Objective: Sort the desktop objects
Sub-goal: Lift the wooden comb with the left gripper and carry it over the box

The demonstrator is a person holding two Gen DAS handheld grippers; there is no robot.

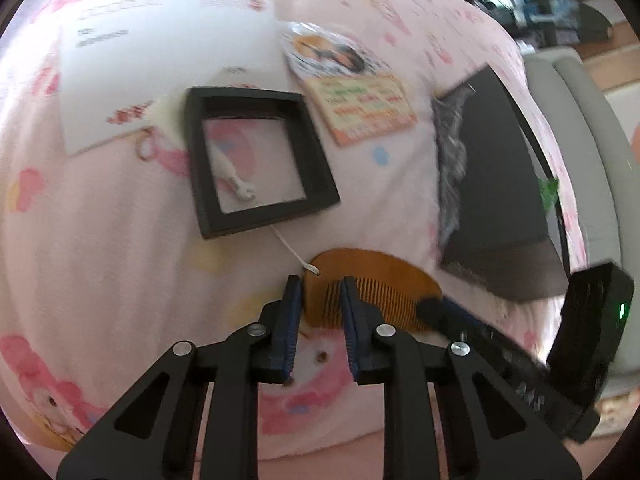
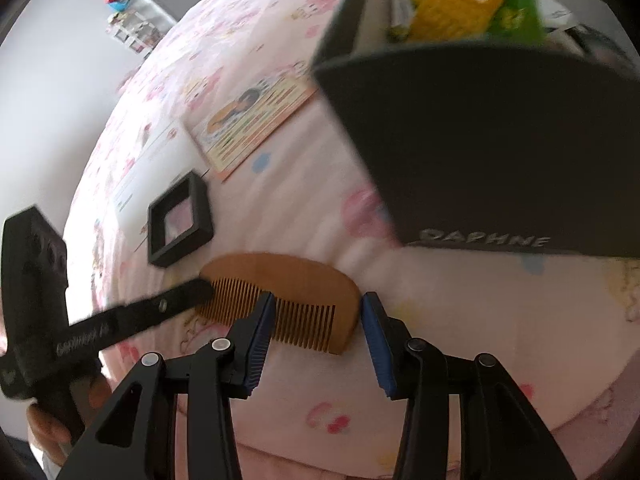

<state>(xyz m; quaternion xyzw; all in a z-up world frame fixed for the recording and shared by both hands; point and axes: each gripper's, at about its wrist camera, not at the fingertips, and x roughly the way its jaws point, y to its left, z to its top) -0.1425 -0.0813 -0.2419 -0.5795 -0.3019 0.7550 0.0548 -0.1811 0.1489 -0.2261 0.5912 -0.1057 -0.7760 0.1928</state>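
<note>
At the bottom of both frames: two black grippers over a pink cartoon-print cloth (image 1: 100,240).
Left gripper (image 1: 318,286): fingers narrowly parted, straddling one end of the comb, not visibly pinching it.
Right gripper (image 2: 318,304): fingers spread wide around the comb's other end, its right pad off the wood.
Comb (image 2: 280,292): low centre of both frames, flat on the cloth, teeth toward the cameras; a half-moon of honey-brown wood with fine, close teeth and a white string tied at one end.
What could go wrong: the comb is thin and lies flat on soft cloth, so closing fingers may skid over it or bunch the fabric; with both grippers on one comb, a pull from either side could twist it free; the string could snag the frame.
Frame (image 1: 256,160): centre of the left view, just beyond the comb, a black square with a clear middle.
Card (image 1: 364,108): further up, orange-edged and printed.
White paper (image 1: 160,60): upper left of the left view.
Black box (image 2: 480,140): upper right of the right view, open-topped, a green and yellow packet (image 2: 468,8) inside.
</note>
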